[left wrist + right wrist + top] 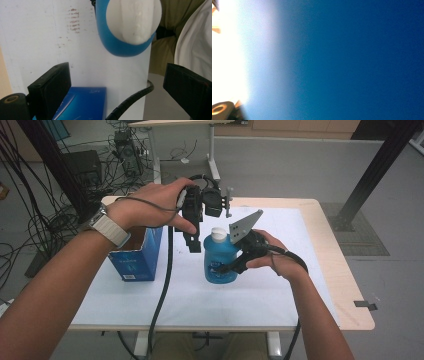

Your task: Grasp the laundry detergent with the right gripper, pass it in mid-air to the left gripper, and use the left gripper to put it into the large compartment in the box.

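While my right gripper (pixel 235 262) pinches the blue bottle (pixel 219 260) at frame centre, my left gripper (pixel 194 245) hangs spread above its white cap (pixel 218 234); a blue box (pixel 136 260) stands close at left.

Workroom with grey floor

A pale wooden tabletop (pixel 345 285) under white sheet (pixel 270 290); tangled black cables (pixel 30 220) on grey floor (pixel 300 165); dark post (pixel 380 165) far right.

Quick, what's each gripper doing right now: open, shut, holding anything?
Left gripper: open, holding nothing, poised above the blue bottle's white cap.
Right gripper: against the bottle's side; whether its fingers are shut on it cannot be told.
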The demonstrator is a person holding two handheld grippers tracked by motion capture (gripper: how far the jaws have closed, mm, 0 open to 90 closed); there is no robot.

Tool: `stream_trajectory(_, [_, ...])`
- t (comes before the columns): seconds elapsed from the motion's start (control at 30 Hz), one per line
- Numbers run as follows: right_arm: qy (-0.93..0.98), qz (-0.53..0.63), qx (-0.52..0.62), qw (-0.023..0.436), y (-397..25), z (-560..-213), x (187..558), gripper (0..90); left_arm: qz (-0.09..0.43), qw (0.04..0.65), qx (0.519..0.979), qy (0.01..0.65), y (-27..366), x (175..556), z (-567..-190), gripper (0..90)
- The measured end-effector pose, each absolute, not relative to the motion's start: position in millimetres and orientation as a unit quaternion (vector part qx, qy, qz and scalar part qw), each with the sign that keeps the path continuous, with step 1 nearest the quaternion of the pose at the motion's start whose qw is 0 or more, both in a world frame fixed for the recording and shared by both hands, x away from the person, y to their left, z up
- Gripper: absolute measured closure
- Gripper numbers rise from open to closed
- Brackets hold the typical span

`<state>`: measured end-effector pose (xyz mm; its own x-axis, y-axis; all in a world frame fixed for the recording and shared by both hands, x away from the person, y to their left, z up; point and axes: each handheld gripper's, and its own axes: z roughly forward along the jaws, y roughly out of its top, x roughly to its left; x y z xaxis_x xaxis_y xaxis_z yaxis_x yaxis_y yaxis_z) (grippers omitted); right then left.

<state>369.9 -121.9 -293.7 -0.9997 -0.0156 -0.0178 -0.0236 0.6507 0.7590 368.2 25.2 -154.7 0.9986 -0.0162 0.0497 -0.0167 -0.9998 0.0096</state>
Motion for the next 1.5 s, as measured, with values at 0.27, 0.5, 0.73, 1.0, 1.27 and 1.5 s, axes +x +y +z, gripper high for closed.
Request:
stream_trajectory(0.27, [0.910,0.414,-0.014,0.004,-115.7,-290.0,371.6,43.5,0.021,0.003,1.000,-0.011,21.2,368.8,-155.8,8.1])
stream_trajectory(0.5, [0.911,0.412,-0.016,0.002,-112.0,-288.7,373.7,43.5,0.019,0.003,1.000,-0.012,18.0,369.5,-154.1,8.1])
stream_trajectory(0.73, [0.912,0.410,-0.014,0.000,-109.8,-287.9,375.1,43.5,0.019,0.004,1.000,-0.009,15.0,369.6,-153.8,8.0])
stream_trajectory(1.0, [0.912,0.409,-0.015,-0.001,-106.9,-286.6,374.9,43.5,0.017,0.008,1.000,-0.006,11.5,371.2,-153.7,7.9])
stream_trajectory(1.27, [0.913,0.407,-0.015,-0.002,-105.9,-286.7,374.7,43.5,0.020,0.019,1.000,0.001,10.7,373.1,-154.1,8.1])
stream_trajectory(1.5, [0.913,0.407,-0.017,-0.003,-103.1,-286.7,373.9,43.5,0.018,0.020,1.000,-0.001,7.2,373.4,-155.8,8.2])
